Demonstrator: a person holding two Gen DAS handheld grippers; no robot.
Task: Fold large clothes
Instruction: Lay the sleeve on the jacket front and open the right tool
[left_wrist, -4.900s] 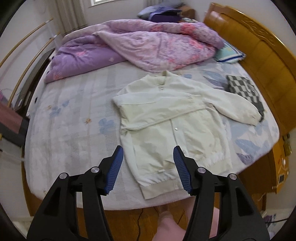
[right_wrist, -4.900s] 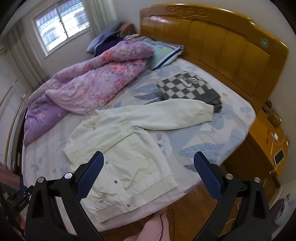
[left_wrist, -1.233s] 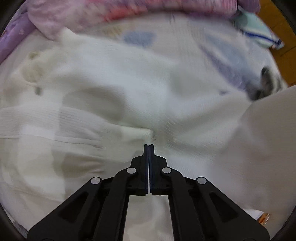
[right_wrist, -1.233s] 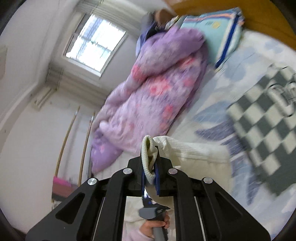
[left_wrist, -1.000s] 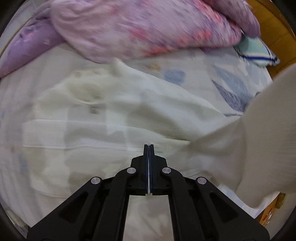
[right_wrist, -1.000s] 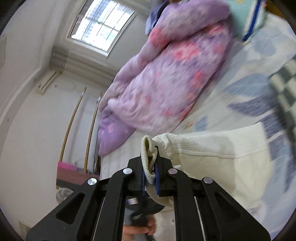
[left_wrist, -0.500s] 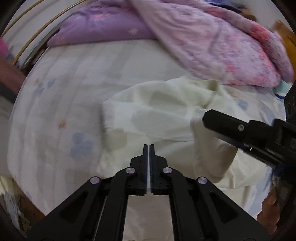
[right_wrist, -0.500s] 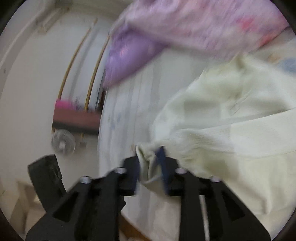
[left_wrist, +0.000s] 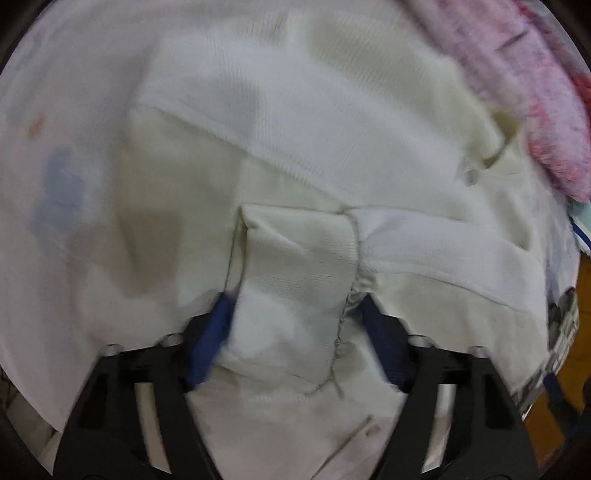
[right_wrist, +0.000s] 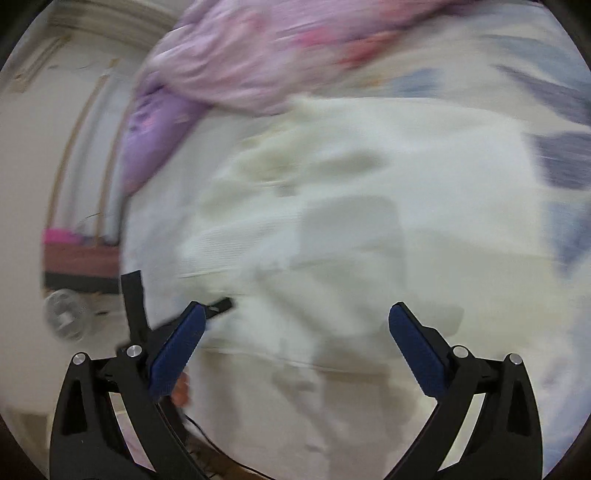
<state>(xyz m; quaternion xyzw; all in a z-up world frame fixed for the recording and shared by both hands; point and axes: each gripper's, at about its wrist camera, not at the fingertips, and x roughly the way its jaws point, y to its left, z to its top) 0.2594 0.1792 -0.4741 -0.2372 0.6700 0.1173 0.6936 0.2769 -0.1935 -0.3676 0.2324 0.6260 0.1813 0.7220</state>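
Pretty clearly a bedroom at home: a bed with a pale floral sheet (right_wrist: 546, 96), a rumpled pink-purple quilt (right_wrist: 258, 48) at 12 o'clock, wooden furniture (right_wrist: 74, 262) at 9.

Cream jacket (left_wrist: 295, 122) flat on bed, sleeves infolded

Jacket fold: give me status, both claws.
Left claw opening, cuff between its pads. Right claw opening, empty, above cream jacket. Purple quilt beside collar, nothing in the way.

Right tool (right_wrist: 295, 332) — jaws opening, empty — above blurred cream jacket (right_wrist: 351, 221).
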